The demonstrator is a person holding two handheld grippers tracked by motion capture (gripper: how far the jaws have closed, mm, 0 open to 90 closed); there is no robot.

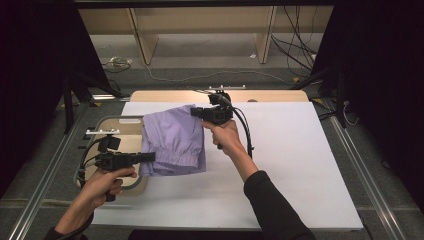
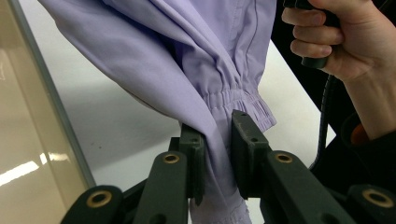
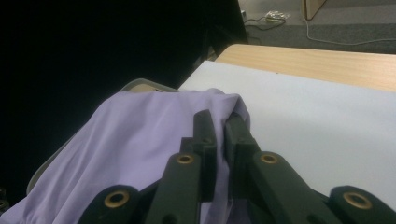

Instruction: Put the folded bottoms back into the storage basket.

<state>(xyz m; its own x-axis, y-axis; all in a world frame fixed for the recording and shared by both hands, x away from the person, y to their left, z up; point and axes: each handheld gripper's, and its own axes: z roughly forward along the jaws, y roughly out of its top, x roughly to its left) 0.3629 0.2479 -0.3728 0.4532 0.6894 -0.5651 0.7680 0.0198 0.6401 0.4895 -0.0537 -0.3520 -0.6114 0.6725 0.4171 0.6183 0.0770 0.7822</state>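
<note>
A lilac garment with an elastic gathered hem hangs in the air between both grippers, over the left part of the white table sheet. My left gripper is shut on its near lower edge; in the left gripper view the cloth is bunched between the two black pads. My right gripper is shut on the far upper corner; in the right gripper view the fabric drapes over and between the jaws, by the fingertips.
A beige tray with a grey rim lies at the table's left edge, partly under the garment. A wooden board borders the far side. Cables lie on the floor beyond, with dark curtains at both sides.
</note>
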